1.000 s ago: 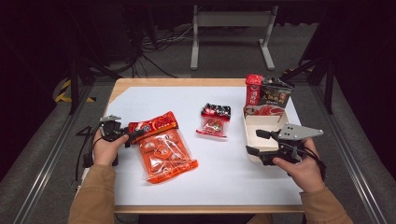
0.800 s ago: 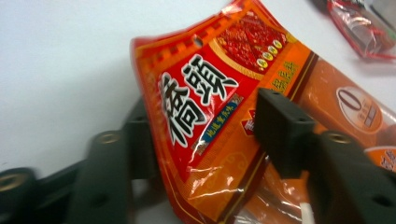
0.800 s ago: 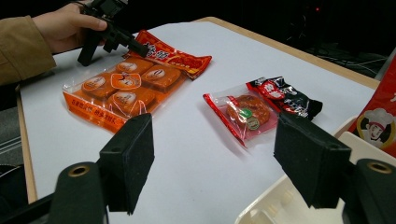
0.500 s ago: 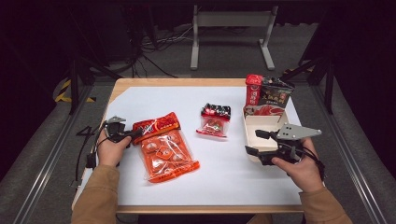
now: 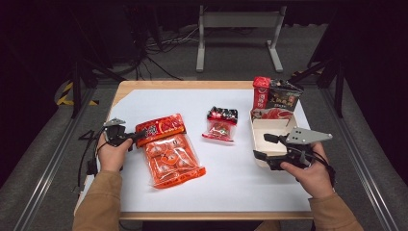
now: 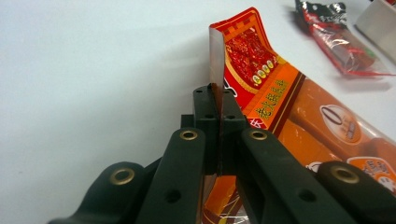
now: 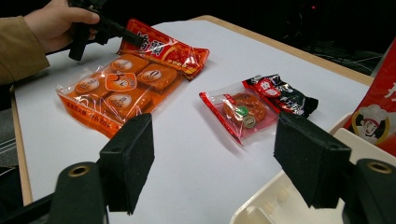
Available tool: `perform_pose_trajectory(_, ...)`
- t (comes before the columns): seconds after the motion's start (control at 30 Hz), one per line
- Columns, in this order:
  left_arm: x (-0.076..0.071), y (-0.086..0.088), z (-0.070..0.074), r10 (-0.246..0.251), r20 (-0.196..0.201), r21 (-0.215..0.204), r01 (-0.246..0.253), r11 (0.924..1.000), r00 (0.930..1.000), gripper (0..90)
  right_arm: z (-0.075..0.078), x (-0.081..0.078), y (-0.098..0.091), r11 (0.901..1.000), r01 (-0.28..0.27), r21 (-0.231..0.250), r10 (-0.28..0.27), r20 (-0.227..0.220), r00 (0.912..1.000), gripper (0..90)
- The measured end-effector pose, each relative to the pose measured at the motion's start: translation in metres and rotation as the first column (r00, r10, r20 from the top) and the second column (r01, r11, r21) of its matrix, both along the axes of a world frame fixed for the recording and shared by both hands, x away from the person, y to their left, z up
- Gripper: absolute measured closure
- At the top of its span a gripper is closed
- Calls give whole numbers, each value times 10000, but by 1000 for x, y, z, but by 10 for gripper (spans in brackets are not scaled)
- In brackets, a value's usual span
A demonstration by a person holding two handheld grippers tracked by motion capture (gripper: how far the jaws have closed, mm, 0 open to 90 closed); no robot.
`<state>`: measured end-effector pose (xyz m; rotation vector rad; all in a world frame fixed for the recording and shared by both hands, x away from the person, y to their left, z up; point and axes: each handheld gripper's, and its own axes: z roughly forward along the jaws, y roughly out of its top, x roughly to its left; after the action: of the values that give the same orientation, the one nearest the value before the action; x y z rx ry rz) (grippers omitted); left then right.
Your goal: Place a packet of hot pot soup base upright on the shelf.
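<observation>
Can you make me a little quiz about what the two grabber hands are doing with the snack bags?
1. True or false: the left gripper is pinching the top edge of the big orange snack bag.
2. The right gripper is: A) open, holding nothing B) shut on the small red bag C) inside the box.
3. Which lies between the big orange bag and the white box: the small red snack bag or a cup?

Key: 1 true; 2 A; 3 the small red snack bag.
</observation>
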<state>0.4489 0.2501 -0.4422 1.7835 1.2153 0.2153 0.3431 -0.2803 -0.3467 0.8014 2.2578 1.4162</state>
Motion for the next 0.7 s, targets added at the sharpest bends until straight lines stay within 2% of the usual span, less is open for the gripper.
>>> perform_pose_trajectory(0.2, -4, 1, 11, -170, 215, 59, 168, 9998, 9996, 900, 1, -1, 0, 10000, 20, 5, -20, 20, 10000, 300)
perform_pose_trajectory(0.3, -9, 3, 19, -192, 437, -520, 215, 9984, 9989, 900, 1, -1, 0, 10000, 17, 25, -17, -6, 10000, 301)
perform_pose_trajectory(0.33, -10, 4, 21, -222, 477, -591, 250, 9979, 9986, 900, 1, 0, -1, 10000, 33, 25, -33, -11, 10000, 303)
perform_pose_trajectory(0.4, -14, 2, 30, -293, 685, -561, 331, 9979, 9972, 900, 1, 0, -1, 10000, 53, 56, -52, -28, 10000, 303)
perform_pose_trajectory(0.43, -14, 2, 30, -293, 685, -561, 331, 9979, 9972, 900, 1, 0, -1, 10000, 53, 56, -52, -28, 10000, 303)
perform_pose_trajectory(0.6, -22, -1, 48, -434, 1245, -606, 513, 9968, 9913, 900, 2, -1, -1, 9999, 55, 99, -55, -6, 10000, 310)
perform_pose_trajectory(0.7, -26, -2, 54, -450, 1409, -693, 552, 9961, 9890, 900, 3, -2, -1, 9999, 42, 133, -42, -20, 10000, 312)
